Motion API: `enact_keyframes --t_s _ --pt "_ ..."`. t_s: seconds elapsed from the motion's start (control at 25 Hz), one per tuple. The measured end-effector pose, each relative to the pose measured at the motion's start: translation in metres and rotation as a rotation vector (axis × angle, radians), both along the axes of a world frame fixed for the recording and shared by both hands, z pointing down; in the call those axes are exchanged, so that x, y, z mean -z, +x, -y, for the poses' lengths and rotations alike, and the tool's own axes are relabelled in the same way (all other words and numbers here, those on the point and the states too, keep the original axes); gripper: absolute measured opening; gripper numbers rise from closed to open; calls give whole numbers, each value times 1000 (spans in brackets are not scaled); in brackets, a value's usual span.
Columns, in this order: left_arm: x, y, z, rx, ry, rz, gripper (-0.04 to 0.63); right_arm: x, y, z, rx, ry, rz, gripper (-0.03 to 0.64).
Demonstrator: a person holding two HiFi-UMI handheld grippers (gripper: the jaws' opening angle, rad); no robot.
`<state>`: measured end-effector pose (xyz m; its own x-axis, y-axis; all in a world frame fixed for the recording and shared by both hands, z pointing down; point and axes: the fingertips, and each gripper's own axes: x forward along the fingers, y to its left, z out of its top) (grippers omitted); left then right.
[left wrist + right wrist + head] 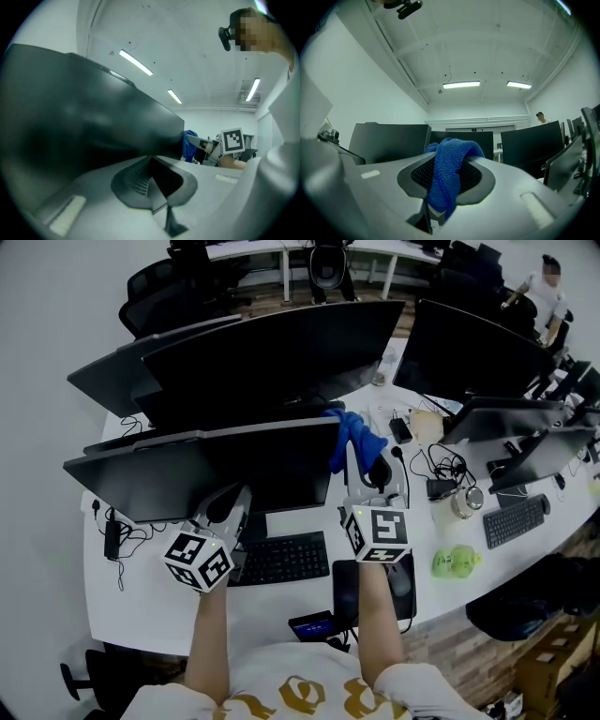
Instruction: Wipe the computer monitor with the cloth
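right hand-held gripper (367, 486) pinches the blue cloth (352, 437) against the monitor (234, 470)'s right edge; the screen runs leftward from it. left hand-held gripper (225, 514) is closed and empty.

Six black flat-panel monitors (202, 474) (those at the right partly edge-on), two black keyboards (281, 559), one blue terry cloth (354, 437), one small green object (455, 562).

White curved desk (150, 589), black office chairs (150, 282), wooden floor (464, 652), white walls (370, 93), ceiling strip lights (461, 85)
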<state>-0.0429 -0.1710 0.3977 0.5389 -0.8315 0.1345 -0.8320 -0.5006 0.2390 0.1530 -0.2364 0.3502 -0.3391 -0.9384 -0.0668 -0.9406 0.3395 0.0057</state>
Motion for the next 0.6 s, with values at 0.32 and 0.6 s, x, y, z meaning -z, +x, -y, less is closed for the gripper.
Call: enact_keyframes --t_s 0.32,0.6 --pt "-13 6 -1 -5 -21 4 0 -18 1 -1 20 -43 48 121" --pt "-21 13 -2 -65 -54 -118 2 -38 2 -1 30 -92 95 121"
